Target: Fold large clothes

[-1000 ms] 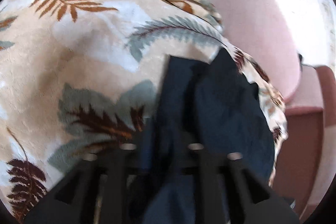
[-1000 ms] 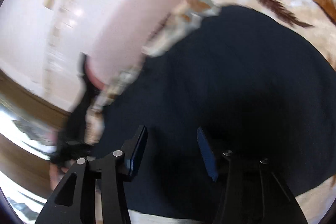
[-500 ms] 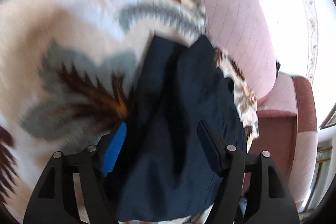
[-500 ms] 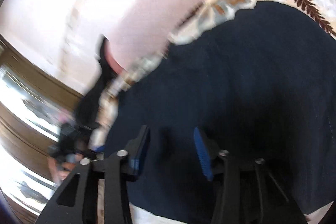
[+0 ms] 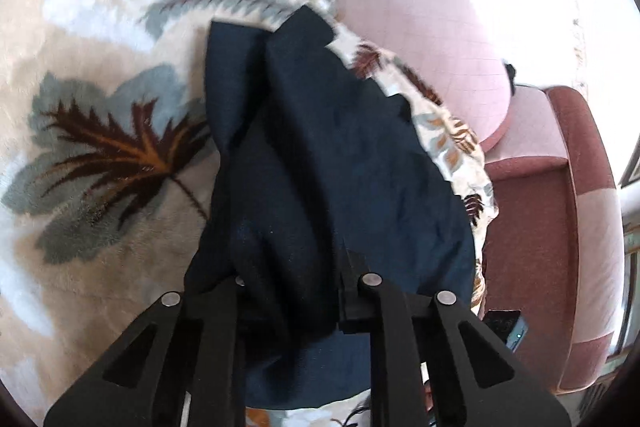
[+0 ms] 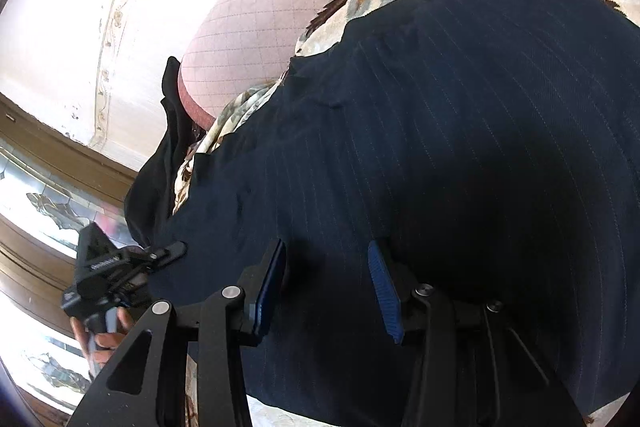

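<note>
So the garment [image 5: 340, 155] is lying on top of the blanket [image 5: 100, 147], which covers the sofa; the sofa backrest [image 5: 400, 7] is behind it and the armrest [image 5: 560, 207] off to the right. Left gripper [image 5: 292, 279] has a bunched fold between its fingers, right gripper [image 6: 328, 283] sits over the cloth.
</note>
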The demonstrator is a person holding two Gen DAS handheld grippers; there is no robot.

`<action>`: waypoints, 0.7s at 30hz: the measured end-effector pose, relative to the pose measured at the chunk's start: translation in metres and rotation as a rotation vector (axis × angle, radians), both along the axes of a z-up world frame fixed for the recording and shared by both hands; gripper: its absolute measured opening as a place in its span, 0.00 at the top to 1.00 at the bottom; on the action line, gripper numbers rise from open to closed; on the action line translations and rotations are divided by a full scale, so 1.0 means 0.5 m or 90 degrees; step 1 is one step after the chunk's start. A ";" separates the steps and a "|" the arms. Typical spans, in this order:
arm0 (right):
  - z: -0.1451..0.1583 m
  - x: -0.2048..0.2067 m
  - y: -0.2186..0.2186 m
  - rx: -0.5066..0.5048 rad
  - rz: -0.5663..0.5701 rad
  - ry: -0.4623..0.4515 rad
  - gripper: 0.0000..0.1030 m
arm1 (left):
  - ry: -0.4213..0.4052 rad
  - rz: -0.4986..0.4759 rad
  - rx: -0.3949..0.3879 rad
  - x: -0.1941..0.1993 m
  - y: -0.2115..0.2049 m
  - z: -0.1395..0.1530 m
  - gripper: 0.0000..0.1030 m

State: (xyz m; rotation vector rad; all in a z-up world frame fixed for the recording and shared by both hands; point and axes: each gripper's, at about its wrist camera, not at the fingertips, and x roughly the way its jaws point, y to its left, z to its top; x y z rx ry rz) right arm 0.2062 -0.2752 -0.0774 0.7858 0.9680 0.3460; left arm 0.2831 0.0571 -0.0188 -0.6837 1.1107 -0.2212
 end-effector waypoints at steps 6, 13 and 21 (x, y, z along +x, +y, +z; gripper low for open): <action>0.013 -0.007 -0.008 0.000 0.003 -0.003 0.55 | -0.061 -0.030 0.001 -0.022 -0.067 0.082 0.88; 0.038 -0.028 -0.054 0.002 -0.032 -0.020 0.55 | -0.090 -0.059 -0.003 -0.026 -0.159 0.126 0.89; 0.049 -0.061 -0.143 -0.010 -0.095 -0.024 0.57 | -0.089 -0.081 -0.031 -0.015 -0.250 0.146 0.89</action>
